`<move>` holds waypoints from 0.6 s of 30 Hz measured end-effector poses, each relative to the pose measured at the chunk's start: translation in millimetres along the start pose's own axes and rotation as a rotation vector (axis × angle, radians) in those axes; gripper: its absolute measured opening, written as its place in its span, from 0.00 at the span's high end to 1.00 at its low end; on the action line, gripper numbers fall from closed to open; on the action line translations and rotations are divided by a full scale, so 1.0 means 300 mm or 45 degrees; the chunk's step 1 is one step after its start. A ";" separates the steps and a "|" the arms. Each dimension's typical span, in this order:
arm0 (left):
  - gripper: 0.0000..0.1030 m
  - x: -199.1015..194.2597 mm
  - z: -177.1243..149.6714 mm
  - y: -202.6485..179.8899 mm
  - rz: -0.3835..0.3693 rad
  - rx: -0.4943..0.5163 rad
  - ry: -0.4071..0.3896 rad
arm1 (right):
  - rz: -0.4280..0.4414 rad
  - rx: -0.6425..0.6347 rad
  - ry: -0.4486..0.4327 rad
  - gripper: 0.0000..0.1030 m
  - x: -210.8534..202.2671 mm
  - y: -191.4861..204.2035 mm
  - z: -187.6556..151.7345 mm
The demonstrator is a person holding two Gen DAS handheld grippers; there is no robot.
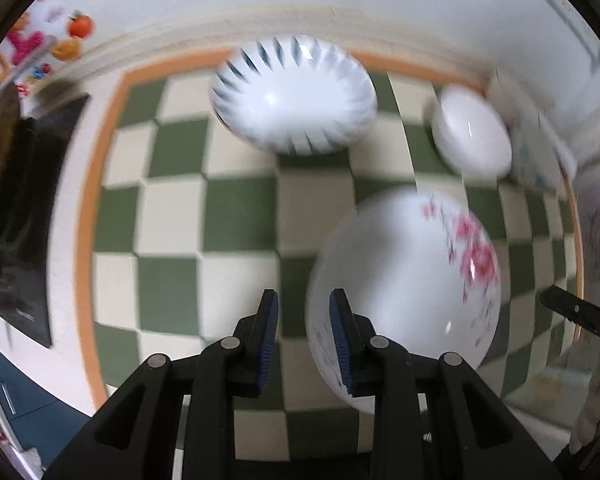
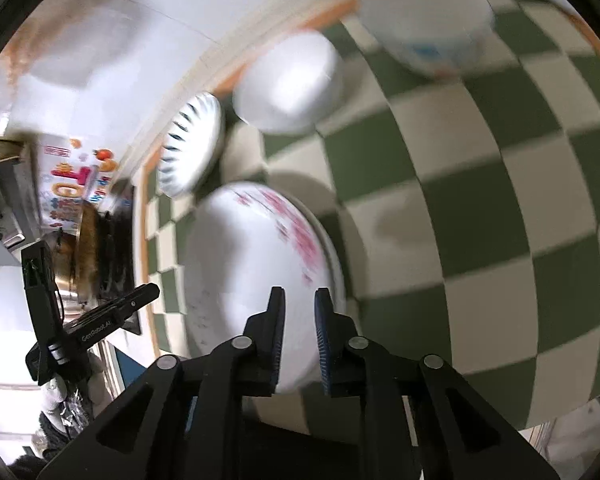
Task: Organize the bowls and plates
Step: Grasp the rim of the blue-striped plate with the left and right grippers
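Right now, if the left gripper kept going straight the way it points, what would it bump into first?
Probably the checkered tablecloth: the left gripper points down at bare cloth just left of the pink-flowered plate. Its right finger overlaps the plate's edge, so it might clip that rim first; the blur hides depth.

Left tongs (image 1: 304, 304): black plastic frame, two angular arms with cut-out slots.
Left pads (image 1: 269, 340): blue, ribbed, on the inner faces of the fingers.
Left pivots: four round silver pins across the linkage.
Right tongs (image 2: 300, 300): same black frame, blue ribbed pads (image 2: 321, 336), four silver pins.
Marking: white "GenRobot.AI" lettering on the left tongs' side, in the right wrist view.
Glove (image 1: 594, 412): pale, blurred, on the hand at the edge.
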State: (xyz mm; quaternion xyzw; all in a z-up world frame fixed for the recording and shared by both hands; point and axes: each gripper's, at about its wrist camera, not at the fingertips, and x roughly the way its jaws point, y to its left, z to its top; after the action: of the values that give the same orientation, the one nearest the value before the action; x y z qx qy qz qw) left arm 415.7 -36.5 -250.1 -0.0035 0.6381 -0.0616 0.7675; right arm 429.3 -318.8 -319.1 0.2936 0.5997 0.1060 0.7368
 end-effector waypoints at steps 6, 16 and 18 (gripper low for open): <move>0.72 0.015 0.237 0.184 0.021 -0.106 -0.069 | 0.013 -0.128 -0.047 0.57 0.077 0.270 0.251; 0.72 0.325 0.528 0.384 -0.093 -0.200 0.113 | -0.187 -0.200 0.100 0.57 0.527 0.466 0.641; 0.72 0.378 0.557 0.384 -0.097 -0.187 0.143 | -0.234 -0.210 0.127 0.57 0.578 0.460 0.679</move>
State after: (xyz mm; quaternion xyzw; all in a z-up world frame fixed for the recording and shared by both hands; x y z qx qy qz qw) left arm 610.1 54.4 -339.7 -0.0805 0.6822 -0.0437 0.7254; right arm 693.8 -181.8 -362.1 0.1703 0.6491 0.1014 0.7344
